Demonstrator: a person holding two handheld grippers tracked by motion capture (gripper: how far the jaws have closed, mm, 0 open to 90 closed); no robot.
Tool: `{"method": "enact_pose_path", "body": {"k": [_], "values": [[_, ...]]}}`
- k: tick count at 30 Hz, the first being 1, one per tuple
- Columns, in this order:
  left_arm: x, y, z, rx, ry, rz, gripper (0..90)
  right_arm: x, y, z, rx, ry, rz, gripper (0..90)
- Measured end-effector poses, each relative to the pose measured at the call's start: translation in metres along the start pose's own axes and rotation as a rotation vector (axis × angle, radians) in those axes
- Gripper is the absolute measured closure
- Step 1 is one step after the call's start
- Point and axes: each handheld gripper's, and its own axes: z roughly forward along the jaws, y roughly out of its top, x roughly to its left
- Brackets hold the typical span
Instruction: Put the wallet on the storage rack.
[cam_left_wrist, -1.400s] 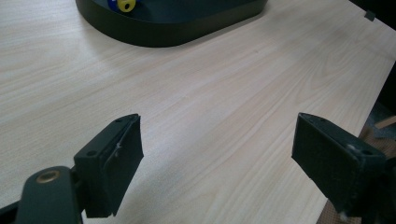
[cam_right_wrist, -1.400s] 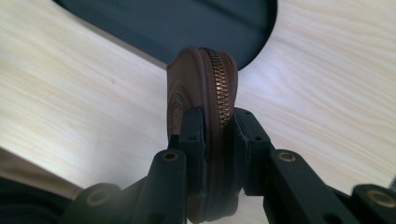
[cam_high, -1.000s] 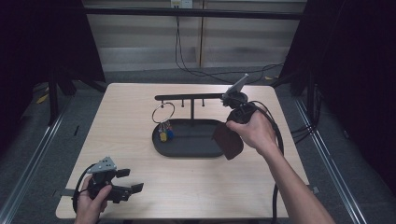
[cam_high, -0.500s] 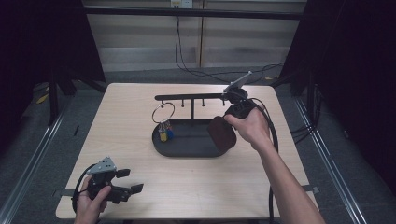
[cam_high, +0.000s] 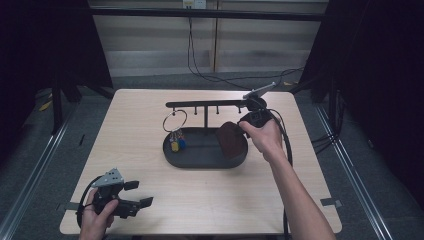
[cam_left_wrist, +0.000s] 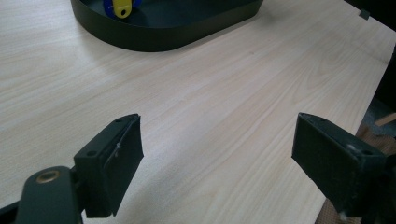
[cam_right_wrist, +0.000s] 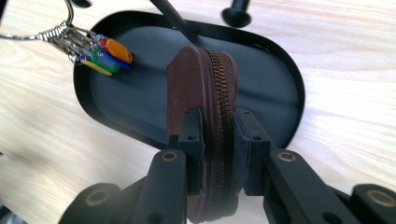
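My right gripper (cam_right_wrist: 219, 135) is shut on a brown zippered leather pouch (cam_right_wrist: 205, 88), held upright over the right half of the black oval tray (cam_right_wrist: 285, 70). From above, the pouch (cam_high: 231, 139) hangs at the tray's (cam_high: 200, 161) right end beside the right gripper (cam_high: 245, 126). A wire key ring with coloured tags (cam_high: 175, 135) hangs from the black rack (cam_high: 200, 104) into the tray's left side; these tags (cam_right_wrist: 100, 53) show in the right gripper view too. My left gripper (cam_high: 137, 194) rests open at the table's near left corner, its jaws (cam_left_wrist: 210, 154) wide apart over bare wood.
The light wooden table (cam_high: 150, 115) has its edges all round, with dark floor and metal rails beyond. A black cable (cam_high: 286, 145) trails from the right gripper over the table's right side. The rack's round foot (cam_right_wrist: 236, 17) stands behind the tray.
The right hand has carried the pouch down and leftward, lower over the tray's right end. The left gripper has stayed put.
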Motion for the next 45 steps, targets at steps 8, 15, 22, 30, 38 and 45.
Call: {"method": "enact_pose_path", "body": {"k": [8,15,22,30,38,45], "values": [[-0.001,0.0,0.0,0.006,0.011,0.004,16.2,-0.013,-0.003,0.013,-0.022,0.064,0.059,74.9],[-0.001,0.0,0.001,0.007,0.009,0.008,16.2,-0.026,-0.005,0.025,-0.047,0.081,0.112,74.9],[-0.001,0.0,0.001,0.007,0.009,0.006,16.2,-0.035,-0.005,0.037,-0.067,0.114,0.155,74.8],[-0.001,0.0,0.0,0.007,0.009,0.008,16.2,-0.043,-0.007,0.054,-0.079,0.133,0.195,74.6],[-0.001,-0.001,0.0,0.009,0.008,0.011,16.2,-0.048,-0.011,0.068,-0.074,0.152,0.215,73.6],[-0.001,-0.001,0.0,0.009,0.008,0.01,16.2,-0.051,-0.012,0.07,-0.08,0.121,0.219,69.9]]}}
